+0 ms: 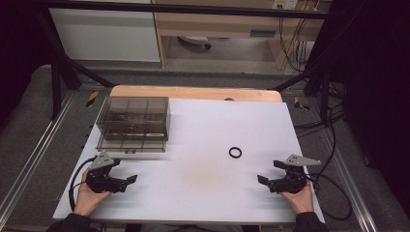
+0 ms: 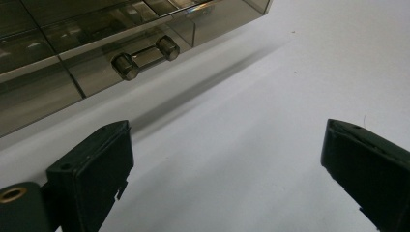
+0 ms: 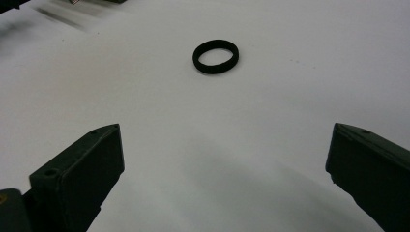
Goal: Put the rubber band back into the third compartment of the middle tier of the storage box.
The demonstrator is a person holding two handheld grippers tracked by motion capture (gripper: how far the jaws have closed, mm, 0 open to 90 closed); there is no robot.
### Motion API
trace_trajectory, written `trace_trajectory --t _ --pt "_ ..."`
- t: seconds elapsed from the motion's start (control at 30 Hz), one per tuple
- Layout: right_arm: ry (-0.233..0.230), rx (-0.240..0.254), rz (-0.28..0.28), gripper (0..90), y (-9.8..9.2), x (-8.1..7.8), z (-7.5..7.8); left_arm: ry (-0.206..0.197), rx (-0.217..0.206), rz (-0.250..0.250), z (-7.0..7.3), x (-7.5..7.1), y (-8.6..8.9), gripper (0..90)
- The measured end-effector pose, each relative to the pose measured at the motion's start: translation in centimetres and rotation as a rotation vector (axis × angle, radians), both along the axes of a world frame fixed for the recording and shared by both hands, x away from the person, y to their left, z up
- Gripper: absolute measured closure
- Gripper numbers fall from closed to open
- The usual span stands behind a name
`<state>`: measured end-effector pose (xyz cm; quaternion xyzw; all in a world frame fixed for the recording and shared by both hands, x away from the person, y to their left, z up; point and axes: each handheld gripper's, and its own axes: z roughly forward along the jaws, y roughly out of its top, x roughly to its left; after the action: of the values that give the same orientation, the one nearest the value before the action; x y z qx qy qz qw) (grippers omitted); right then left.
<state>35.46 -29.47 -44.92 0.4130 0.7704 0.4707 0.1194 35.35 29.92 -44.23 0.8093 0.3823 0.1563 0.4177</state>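
two hand-held grippers rest low over a white table (image 1: 203, 125), one near each front corner. the left gripper (image 1: 126, 181) has its jaws spread wide with nothing between them, aimed toward one smoked-plastic drawer box (image 1: 134, 123) that sits at the table's back left corner; the left gripper view shows the box's single bar handle (image 2: 145, 57) on two round posts. the right gripper (image 1: 267, 175) is likewise wide open and holds nothing. one black ring (image 1: 235, 152) lies flat on the table right of centre, well apart from the box, ahead of the right gripper's jaws and clear of them (image 3: 215, 56).
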Motion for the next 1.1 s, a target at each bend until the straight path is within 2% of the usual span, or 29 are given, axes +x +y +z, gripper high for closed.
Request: trace_trajectory --t 1.1 --pt "0.006 -0.006 0.001 0.7 1.5 0.4 0.2 -0.003 -0.013 0.005 0.0 0.0 0.1 4.7"
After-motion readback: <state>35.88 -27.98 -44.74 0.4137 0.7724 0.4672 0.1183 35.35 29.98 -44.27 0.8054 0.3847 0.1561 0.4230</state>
